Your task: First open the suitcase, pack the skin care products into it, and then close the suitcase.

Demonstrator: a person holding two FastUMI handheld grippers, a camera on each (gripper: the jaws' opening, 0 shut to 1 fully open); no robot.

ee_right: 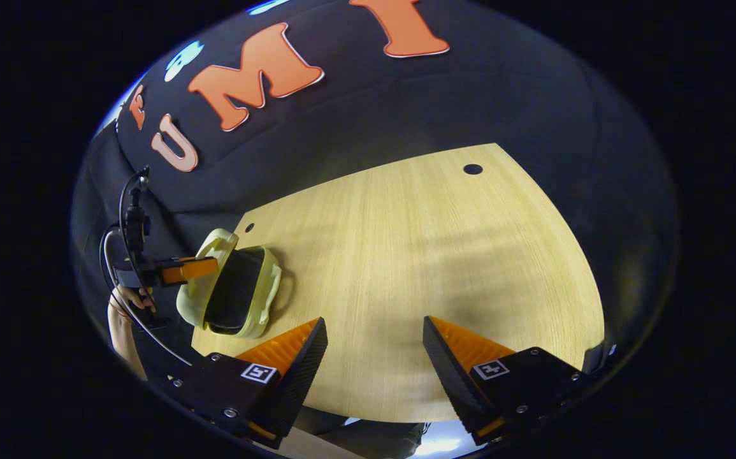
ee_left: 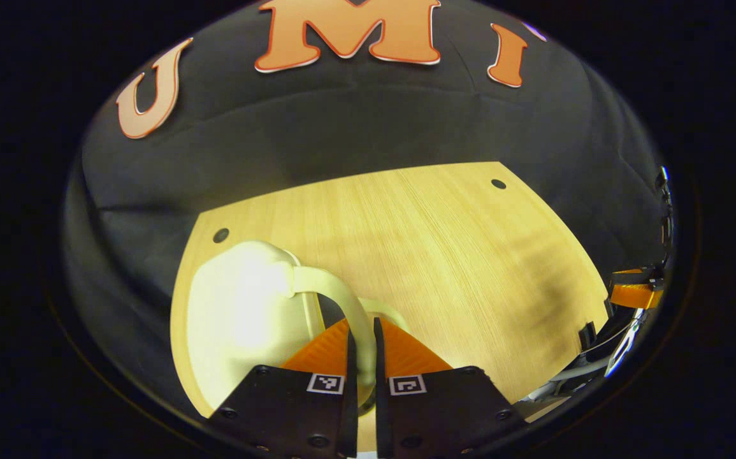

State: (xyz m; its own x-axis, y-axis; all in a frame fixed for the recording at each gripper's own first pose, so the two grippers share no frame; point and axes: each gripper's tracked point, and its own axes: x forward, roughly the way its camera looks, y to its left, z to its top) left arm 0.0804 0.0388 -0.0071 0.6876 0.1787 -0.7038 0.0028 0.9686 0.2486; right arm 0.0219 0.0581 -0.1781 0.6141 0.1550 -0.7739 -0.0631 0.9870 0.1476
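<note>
Table (ee_right: 444, 255): pale wood, black cloth behind.
Suitcase (ee_right: 234, 293): cream, far left, lid partly raised.
Left gripper (ee_left: 361, 347): fingers clamped on suitcase handle (ee_left: 342, 299).
Right gripper (ee_right: 374, 357): fingers wide apart, holding nothing.

A pale cream-yellow suitcase (ee_right: 230, 293) with a dark lining rests on light wood-grain table (ee_right: 418, 255).

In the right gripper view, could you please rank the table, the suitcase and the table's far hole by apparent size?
1. Table, by far the largest.
2. Suitcase, standing partly open at the table's left edge.
3. Hole, smallest, though it also lies farthest from the camera.
</note>
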